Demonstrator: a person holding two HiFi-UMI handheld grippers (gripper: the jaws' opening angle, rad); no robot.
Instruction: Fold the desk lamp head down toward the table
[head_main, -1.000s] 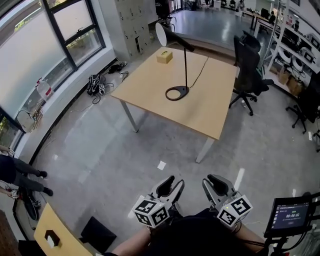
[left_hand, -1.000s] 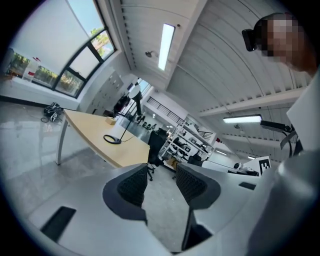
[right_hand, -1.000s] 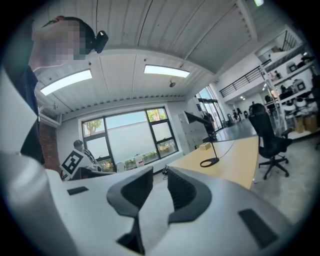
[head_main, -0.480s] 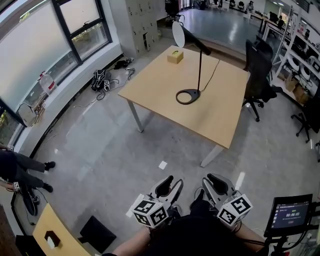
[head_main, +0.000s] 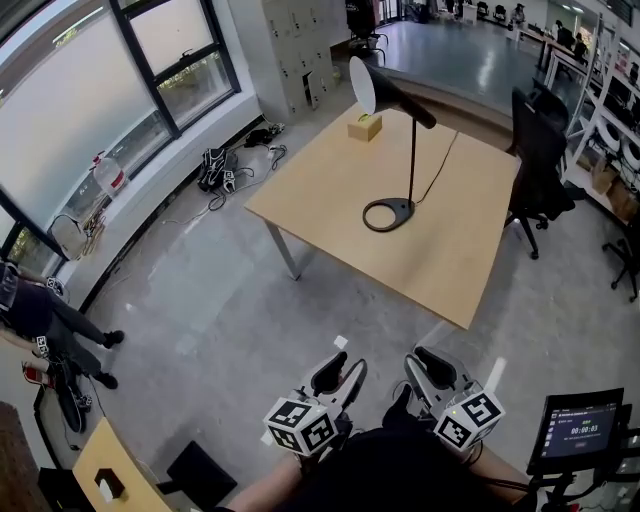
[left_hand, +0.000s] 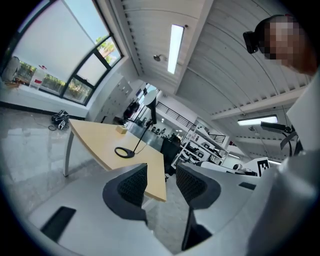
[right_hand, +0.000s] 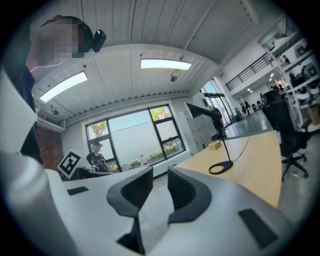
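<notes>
A black desk lamp stands on a light wooden table (head_main: 330, 190) some way ahead of me. Its ring base (head_main: 389, 214) rests near the table's middle, and its cone head (head_main: 377, 88) sits high on the upright stem, facing left. In the left gripper view the lamp base (left_hand: 124, 152) is small and far beyond the jaws. The right gripper view shows the lamp base (right_hand: 220, 167) equally far off. My left gripper (head_main: 340, 373) and right gripper (head_main: 424, 370) hang close to my body over the floor. Both are open with nothing between their fingers.
A yellow tissue box (head_main: 365, 126) lies at the table's far side. A black office chair (head_main: 541, 150) stands to the right of the table. Cables and bags (head_main: 225, 165) lie by the window wall. A person (head_main: 40, 318) is at the left, and a screen (head_main: 585, 430) at bottom right.
The table and lamp have drifted lower and to the right in the head view and look larger. Both grippers keep their place and opening.
</notes>
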